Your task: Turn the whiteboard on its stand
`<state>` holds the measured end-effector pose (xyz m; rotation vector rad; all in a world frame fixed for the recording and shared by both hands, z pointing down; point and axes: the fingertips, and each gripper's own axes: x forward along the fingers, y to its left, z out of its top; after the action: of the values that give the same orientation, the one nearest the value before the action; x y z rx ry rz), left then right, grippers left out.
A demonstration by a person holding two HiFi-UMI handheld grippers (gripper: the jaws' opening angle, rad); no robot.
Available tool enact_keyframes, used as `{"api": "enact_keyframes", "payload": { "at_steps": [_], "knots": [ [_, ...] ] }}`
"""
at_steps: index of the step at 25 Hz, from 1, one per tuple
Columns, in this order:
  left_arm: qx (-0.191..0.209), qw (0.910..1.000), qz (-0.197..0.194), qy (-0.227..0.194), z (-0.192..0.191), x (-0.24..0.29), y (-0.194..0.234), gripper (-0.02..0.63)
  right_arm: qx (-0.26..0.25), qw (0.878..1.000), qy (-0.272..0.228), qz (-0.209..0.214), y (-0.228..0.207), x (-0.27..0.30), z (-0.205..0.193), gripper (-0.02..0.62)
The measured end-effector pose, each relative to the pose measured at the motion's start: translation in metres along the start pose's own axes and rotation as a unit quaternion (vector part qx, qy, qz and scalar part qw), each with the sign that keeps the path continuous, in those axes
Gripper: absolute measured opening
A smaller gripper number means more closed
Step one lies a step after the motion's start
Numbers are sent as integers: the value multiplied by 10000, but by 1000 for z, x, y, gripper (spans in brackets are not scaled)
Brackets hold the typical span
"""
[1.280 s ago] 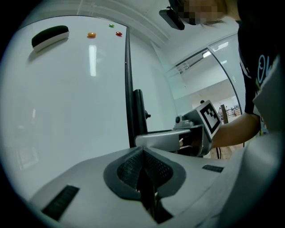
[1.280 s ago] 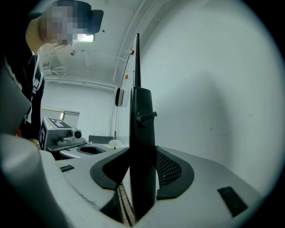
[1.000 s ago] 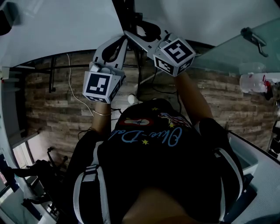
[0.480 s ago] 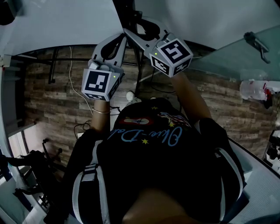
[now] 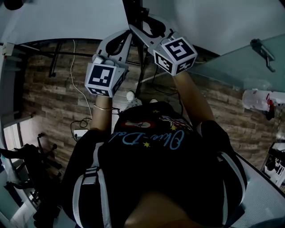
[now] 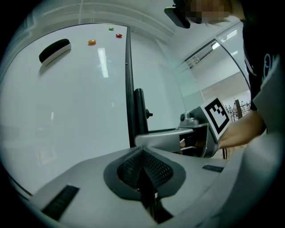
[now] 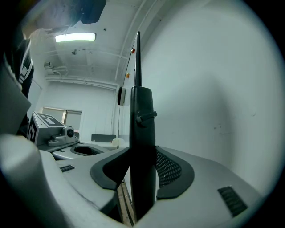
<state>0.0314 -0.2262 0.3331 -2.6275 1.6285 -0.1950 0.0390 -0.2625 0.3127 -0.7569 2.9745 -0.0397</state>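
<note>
The whiteboard [image 5: 58, 20] fills the top of the head view, and its black stand post [image 5: 133, 11] runs down between my two grippers. In the right gripper view my right gripper [image 7: 142, 156] is shut on the post [image 7: 142, 133], just below a small knob, with the board's white face [image 7: 213, 89] to the right. My left gripper [image 6: 141, 153] is shut, its pads meeting right beside the post [image 6: 139, 111]; nothing shows between them. The board [image 6: 67, 102] carries a black eraser [image 6: 54, 49] and small magnets [image 6: 91, 42].
A glass panel with a metal handle [image 5: 262, 46] stands at the right, with a plastic bottle [image 5: 258, 99] below it. A white cable [image 5: 75, 75] trails over the wood-pattern floor [image 5: 49, 102]. Dark frames [image 5: 31, 156] crowd the lower left.
Both grippers stay at the post and have shifted slightly up and right in the head view. The floor and the things at the left have slid sideways in the picture.
</note>
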Motion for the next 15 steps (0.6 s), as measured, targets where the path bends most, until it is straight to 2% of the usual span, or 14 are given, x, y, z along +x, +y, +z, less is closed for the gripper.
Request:
{"api": "enact_keyframes", "payload": {
  "at_steps": [8, 15],
  "knots": [
    [29, 9999, 166, 4, 1, -2, -1, 15, -22, 10000, -31, 5, 1, 0, 3, 181],
    [10, 9999, -28, 140, -4, -14, 0, 14, 46, 10000, -55, -51, 13, 2, -1, 181]
  ]
}}
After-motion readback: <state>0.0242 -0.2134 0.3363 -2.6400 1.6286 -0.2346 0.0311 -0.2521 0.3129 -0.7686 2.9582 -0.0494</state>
